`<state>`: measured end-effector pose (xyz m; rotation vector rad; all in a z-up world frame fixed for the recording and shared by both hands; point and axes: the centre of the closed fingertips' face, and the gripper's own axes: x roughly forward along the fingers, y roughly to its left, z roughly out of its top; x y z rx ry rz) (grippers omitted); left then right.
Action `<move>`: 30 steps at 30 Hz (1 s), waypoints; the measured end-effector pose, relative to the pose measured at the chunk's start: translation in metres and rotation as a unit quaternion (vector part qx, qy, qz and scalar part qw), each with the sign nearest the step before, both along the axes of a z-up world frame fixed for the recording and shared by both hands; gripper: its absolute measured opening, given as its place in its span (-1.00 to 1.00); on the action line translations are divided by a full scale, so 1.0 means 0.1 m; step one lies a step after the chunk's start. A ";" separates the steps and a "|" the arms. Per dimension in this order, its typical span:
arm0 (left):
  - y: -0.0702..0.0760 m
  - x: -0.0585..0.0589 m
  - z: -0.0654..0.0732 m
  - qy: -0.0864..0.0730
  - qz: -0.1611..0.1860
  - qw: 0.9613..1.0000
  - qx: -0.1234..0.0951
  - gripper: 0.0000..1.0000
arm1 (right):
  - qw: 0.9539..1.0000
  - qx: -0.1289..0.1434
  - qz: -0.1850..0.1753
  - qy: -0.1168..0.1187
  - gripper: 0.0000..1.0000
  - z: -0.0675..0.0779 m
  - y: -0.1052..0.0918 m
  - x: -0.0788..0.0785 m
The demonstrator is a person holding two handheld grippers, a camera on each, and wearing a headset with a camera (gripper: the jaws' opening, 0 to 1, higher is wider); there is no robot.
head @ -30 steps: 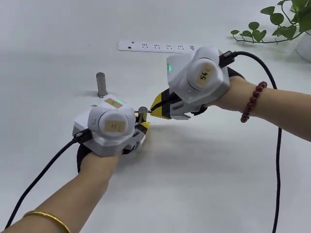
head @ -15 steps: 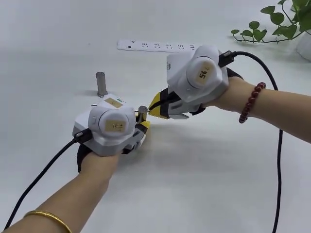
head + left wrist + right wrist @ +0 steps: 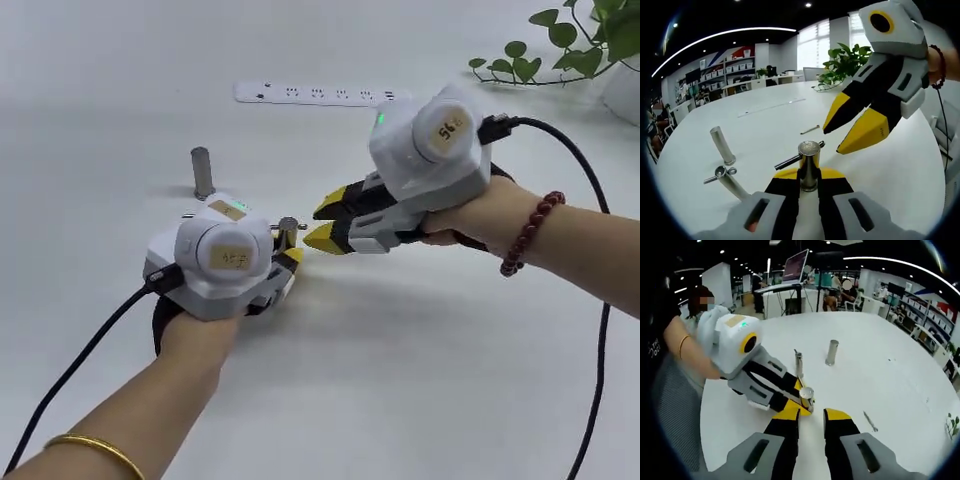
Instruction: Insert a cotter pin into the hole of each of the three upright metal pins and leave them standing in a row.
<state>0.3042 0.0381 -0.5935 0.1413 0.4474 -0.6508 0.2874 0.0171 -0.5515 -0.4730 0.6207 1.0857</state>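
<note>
At the far left of the white table (image 3: 420,380) a bare metal pin (image 3: 202,172) stands upright. Nearer, in the left gripper view, a second metal pin (image 3: 732,184) has an inserted cotter pin (image 3: 716,175) crosswise through its top. To the right of these, the left gripper (image 3: 287,260) is clamped on the shank of a third metal pin (image 3: 809,152), which stands upright. A cotter pin (image 3: 789,161) passes through its hole and sticks out on both sides. Just right of it the right gripper (image 3: 322,222) hangs with its yellow-tipped jaws parted, nothing between them, clear of the pin. A loose cotter pin (image 3: 810,130) lies on the table farther off. A power strip (image 3: 315,94) lies along the far side and a plant (image 3: 580,45) sits at the far right.
</note>
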 end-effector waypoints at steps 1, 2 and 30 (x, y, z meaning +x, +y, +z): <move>0.00 0.00 0.00 0.000 -0.001 1.000 0.000 -0.81 | 1.000 -0.001 -0.004 -0.002 -0.73 0.00 -0.03 0.00; 0.00 0.00 0.00 0.002 -0.002 1.000 0.000 -0.81 | 1.000 0.000 -0.014 -0.002 -0.74 -0.01 -0.06 0.00; 0.05 0.15 0.01 0.013 0.006 1.000 -0.004 -0.81 | 0.995 0.047 -0.082 0.023 -0.83 0.00 -0.25 -0.03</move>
